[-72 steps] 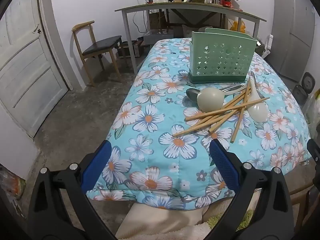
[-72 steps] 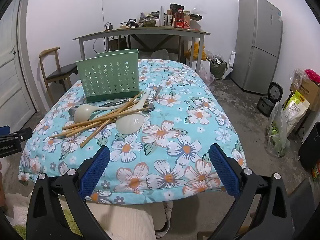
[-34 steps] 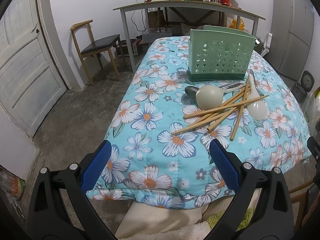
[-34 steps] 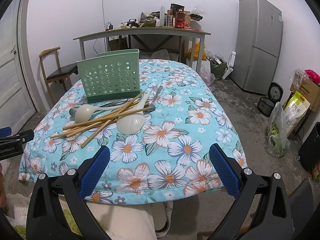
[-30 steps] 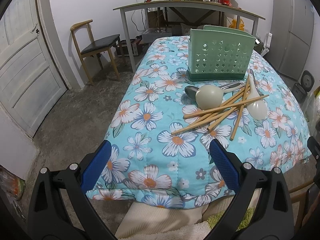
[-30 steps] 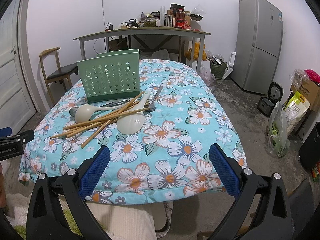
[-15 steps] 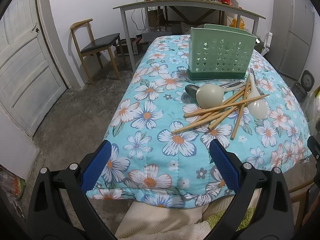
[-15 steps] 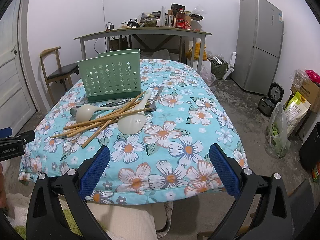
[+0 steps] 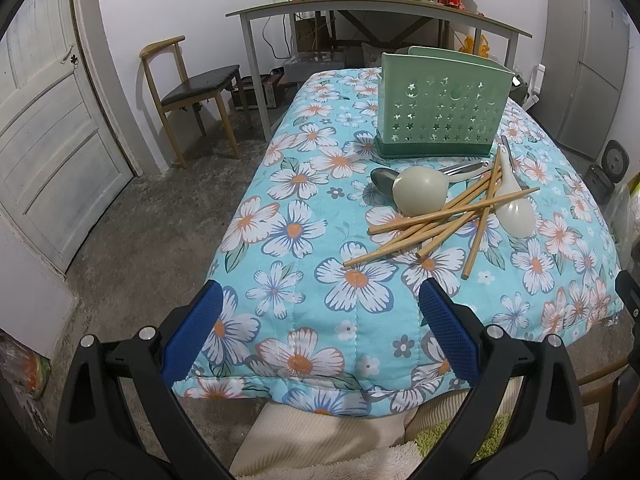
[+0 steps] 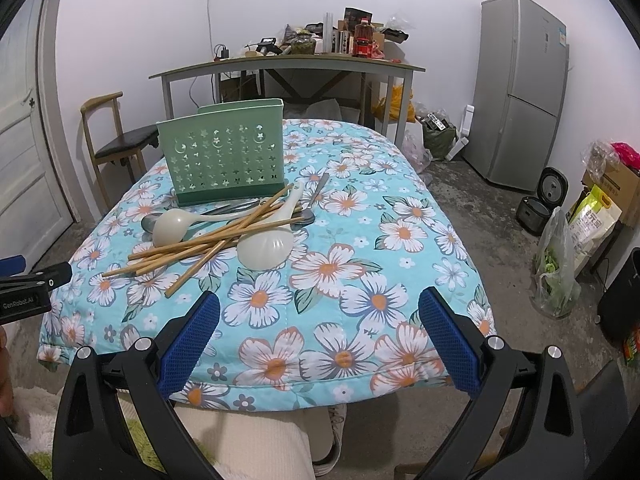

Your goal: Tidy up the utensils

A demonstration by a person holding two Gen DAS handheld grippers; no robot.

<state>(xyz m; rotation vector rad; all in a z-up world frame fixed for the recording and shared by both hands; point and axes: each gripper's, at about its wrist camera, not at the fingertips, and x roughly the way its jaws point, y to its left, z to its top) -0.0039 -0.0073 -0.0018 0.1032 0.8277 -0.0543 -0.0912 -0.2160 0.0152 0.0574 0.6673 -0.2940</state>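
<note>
The left hand-held gripper (image 9: 318, 330) hangs over the near edge of the surface (image 9: 288, 280), its blue pads wide apart with nothing between them. Well ahead of it and a little to the right lies the tangle of utensils. At the left end of the pile a metal spoon (image 9: 382, 180) sits half under the bowl of a pale plastic ladle (image 9: 418, 196). Across the middle the wooden chopsticks (image 9: 432, 224) lie crossed over one another, some resting on the ladle handle. At the right end is a second pale scoop (image 9: 514, 214), its handle pointing toward the green perforated holder (image 9: 440, 120), which stands upright just behind the pile, touching or nearly touching the handles.

The right hand-held gripper (image 10: 318, 330) is likewise spread fully and empty, above the near hem of the flowered cover.

The chopsticks look light, stiff and smooth, and will likely roll or scissor if pinched near an end; taking one near mid-length, from the top of the stack, seems safest. The ladles look light but bulbous, so the narrow handle is the better hold. The quilted cover looks soft, so pressing down may sink the pads.
</note>
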